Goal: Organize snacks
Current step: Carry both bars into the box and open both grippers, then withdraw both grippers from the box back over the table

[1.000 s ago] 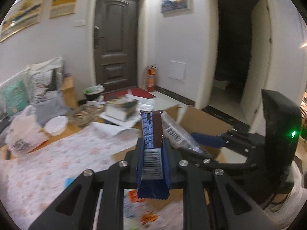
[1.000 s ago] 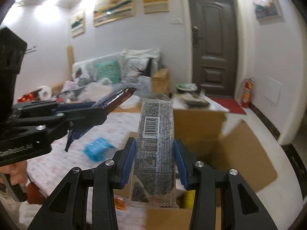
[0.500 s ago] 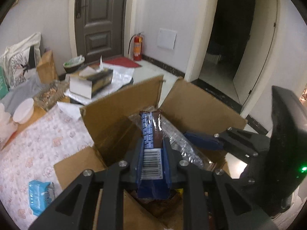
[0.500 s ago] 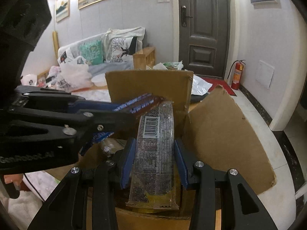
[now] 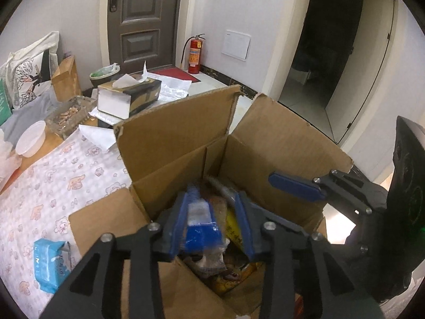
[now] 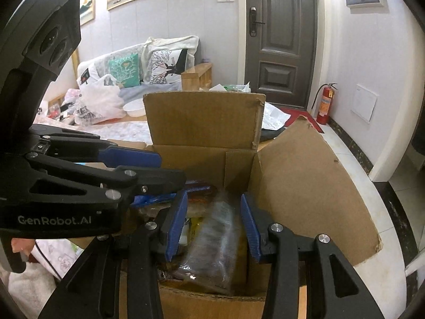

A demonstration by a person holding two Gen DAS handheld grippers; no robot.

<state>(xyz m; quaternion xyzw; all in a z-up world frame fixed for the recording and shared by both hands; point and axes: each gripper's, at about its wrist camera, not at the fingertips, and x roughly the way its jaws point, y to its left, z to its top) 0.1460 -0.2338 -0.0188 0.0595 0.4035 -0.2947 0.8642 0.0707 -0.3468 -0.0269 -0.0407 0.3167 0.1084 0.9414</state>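
The left hand-held gripper hangs over the open brown cardboard box; its jaws have just been opening, and the blue-wrapped snack bar sits loose between them, blurred. The right hand-held gripper is clenched on a clear-wrapped dark seaweed packet, low inside the same box among other snack packets.

— What stood at the back of the room?
— A dark door at upper centre, with a red fire extinguisher just right of it.

— And on the desk?
— A tissue box at the upper left; a white bowl sat at the left edge.
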